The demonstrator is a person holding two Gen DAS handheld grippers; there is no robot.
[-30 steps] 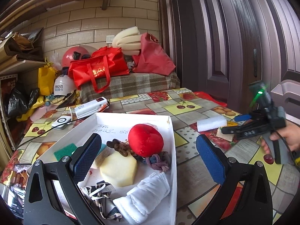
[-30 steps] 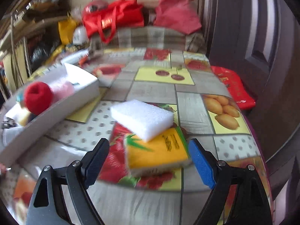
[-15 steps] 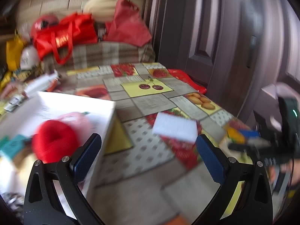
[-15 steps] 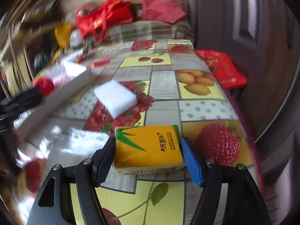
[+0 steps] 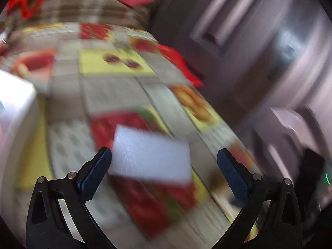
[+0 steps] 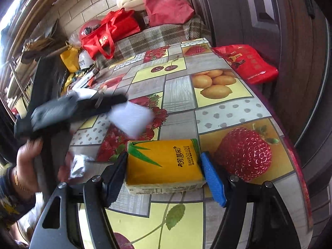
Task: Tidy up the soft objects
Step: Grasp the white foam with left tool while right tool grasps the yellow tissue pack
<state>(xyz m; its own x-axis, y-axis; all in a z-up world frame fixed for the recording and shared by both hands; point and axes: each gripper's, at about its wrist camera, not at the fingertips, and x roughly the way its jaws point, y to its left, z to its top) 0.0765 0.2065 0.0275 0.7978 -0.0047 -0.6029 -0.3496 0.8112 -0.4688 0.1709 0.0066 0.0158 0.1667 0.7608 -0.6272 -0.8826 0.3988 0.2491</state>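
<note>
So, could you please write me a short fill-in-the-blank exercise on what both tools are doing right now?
1. The right tool is shut on the ____ tissue pack.
2. The left tool is open around the ____ sponge.
3. The printing on the tablecloth right of the tissue pack shows a big ____.

Missing words: yellow; white; strawberry

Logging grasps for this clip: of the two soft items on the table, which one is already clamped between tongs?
The yellow tissue pack, pinched between the right tongs. The white sponge lies free between the open left tongs.
</note>
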